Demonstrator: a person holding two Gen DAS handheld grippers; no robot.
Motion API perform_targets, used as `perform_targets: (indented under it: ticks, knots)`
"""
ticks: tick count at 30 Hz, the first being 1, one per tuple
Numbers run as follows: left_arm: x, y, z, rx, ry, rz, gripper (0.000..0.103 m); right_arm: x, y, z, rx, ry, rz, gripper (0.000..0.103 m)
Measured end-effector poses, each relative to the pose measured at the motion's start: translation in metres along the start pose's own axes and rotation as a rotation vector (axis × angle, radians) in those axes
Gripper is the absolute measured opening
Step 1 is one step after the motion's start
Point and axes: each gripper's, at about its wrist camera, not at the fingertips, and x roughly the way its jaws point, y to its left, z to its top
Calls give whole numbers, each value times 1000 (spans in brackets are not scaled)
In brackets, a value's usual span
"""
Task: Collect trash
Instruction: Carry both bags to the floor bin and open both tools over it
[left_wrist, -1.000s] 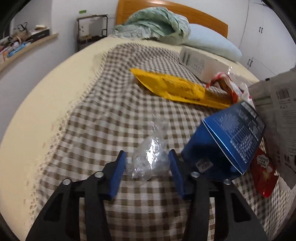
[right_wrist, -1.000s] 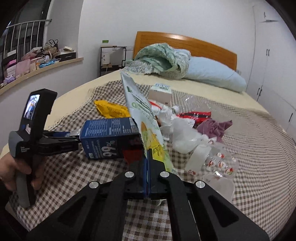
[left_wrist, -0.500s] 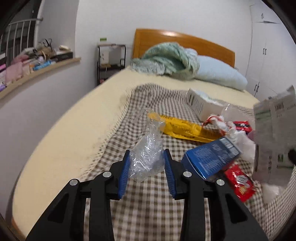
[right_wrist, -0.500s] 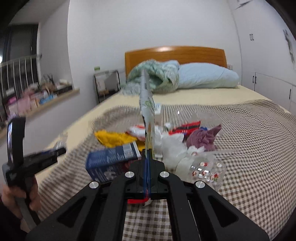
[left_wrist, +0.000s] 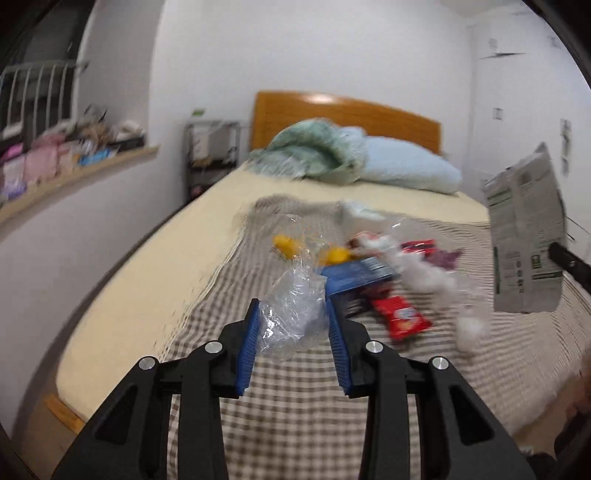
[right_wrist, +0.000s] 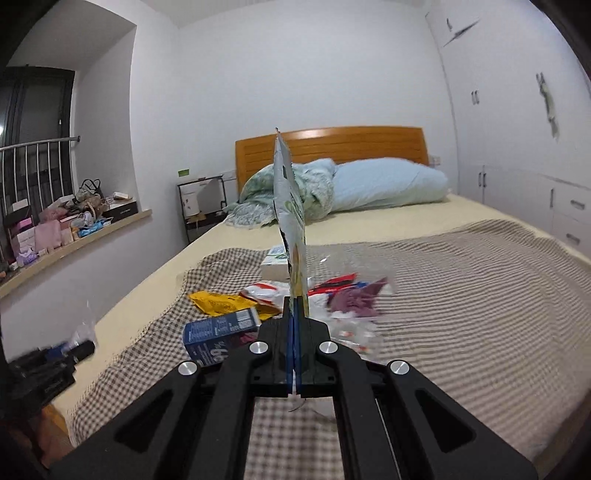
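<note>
Both grippers had something and were up off the bed. The left gripper had its blue fingers pinching a crumpled clear plastic bag from both sides. The right gripper was pressed together on the bottom edge of a flat snack bag that stood straight up beyond its fingers.

So two pieces were picked, but plenty was left out past the fingertips on the checked blanket: a blue carton, a yellow wrapper, a red packet, white tissues and a white box. I saw no bin anywhere. The left view was smeared, so the small stuff was hard to tell apart.
</note>
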Motion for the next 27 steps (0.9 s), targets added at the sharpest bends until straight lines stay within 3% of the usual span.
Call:
perform_targets:
  ticks: [5, 9, 15, 18, 21, 25, 27]
  knots:
    - [-70, -56, 22, 30, -77, -105, 33, -69, -42, 10, -26, -38, -71, 0]
    - [-113, -111, 27, 80, -125, -196, 33, -128, -93, 11, -46, -72, -175, 0]
    - [-151, -202, 12, 131, -79, -357, 33, -201, -175, -1, -58, -61, -326, 0]
    - [-156, -253, -6, 195, -6, -449, 33, -220, -202, -17, -59, -37, -385, 0]
    - [-143, -304, -33, 268, 116, -520, 33, -223, -228, -47, -23, 26, -428, 0]
    - [-113, -372, -89, 387, 318, -684, 34, -216, -265, -116, 65, 172, -453, 0]
    - [-88, -415, -134, 520, 437, -725, 34, -206, -284, -159, 121, 269, -461, 0]
